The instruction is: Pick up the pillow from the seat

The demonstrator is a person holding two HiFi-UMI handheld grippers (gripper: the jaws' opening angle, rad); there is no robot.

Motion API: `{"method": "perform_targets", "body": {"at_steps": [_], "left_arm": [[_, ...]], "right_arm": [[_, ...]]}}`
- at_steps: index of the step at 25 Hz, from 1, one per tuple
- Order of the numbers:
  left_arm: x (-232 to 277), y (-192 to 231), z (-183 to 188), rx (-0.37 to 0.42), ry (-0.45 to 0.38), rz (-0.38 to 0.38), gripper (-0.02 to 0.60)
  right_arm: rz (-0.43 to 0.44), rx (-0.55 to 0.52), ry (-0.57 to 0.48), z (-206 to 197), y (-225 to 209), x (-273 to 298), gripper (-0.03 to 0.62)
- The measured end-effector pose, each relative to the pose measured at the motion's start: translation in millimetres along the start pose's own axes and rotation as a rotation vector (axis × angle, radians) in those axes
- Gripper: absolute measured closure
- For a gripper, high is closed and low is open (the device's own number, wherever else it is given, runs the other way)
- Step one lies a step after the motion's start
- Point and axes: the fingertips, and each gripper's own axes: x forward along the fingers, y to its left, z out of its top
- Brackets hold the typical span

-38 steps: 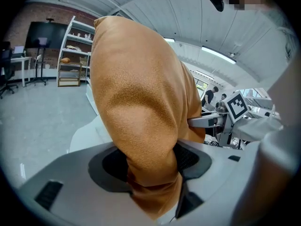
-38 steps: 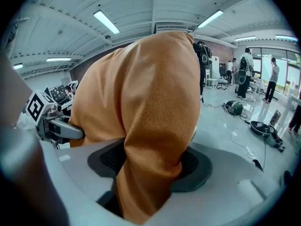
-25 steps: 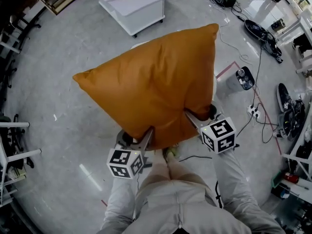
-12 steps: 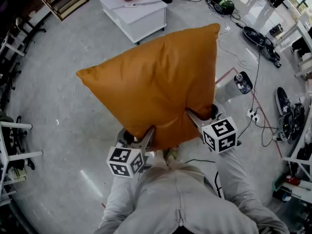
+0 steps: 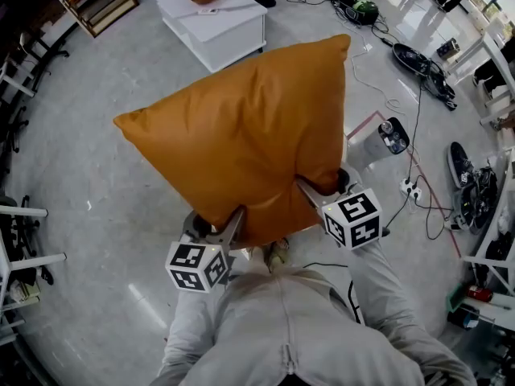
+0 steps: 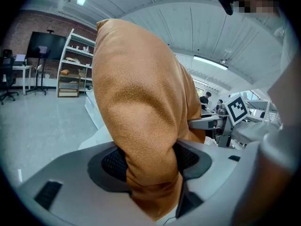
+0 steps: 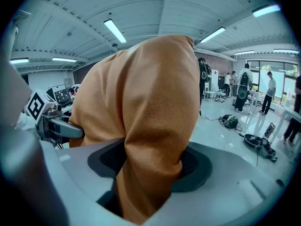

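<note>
A large orange pillow [image 5: 245,139] hangs in the air in front of me, held up by its near edge. My left gripper [image 5: 233,219] is shut on the pillow's lower left part, and the fabric [image 6: 146,140] bulges out between its jaws. On the lower right part my right gripper [image 5: 306,190] is shut too, with a thick fold of pillow [image 7: 155,140] pinched between its pads. The seat is hidden below the pillow.
A white low table [image 5: 216,18] with a brown bowl stands at the far side. Cables [image 5: 418,135], a grey bin [image 5: 376,141] and shoes lie on the floor to the right. Metal racks [image 5: 16,248] line the left edge. People stand far off in the right gripper view.
The pillow and both grippers have shifted slightly left and a little nearer to me. The grip on the pillow is the same.
</note>
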Motion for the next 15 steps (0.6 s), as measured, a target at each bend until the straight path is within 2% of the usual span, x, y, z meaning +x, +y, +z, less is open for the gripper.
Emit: {"method": "perform_targets", "body": {"at_steps": [15], "left_arm": [[1.6, 7.6, -3.7, -0.014, 0.012, 0.001, 0.308]], "right_arm": [[0.003, 0.001, 0.012, -2.6, 3.2, 7.5, 0.326]]}}
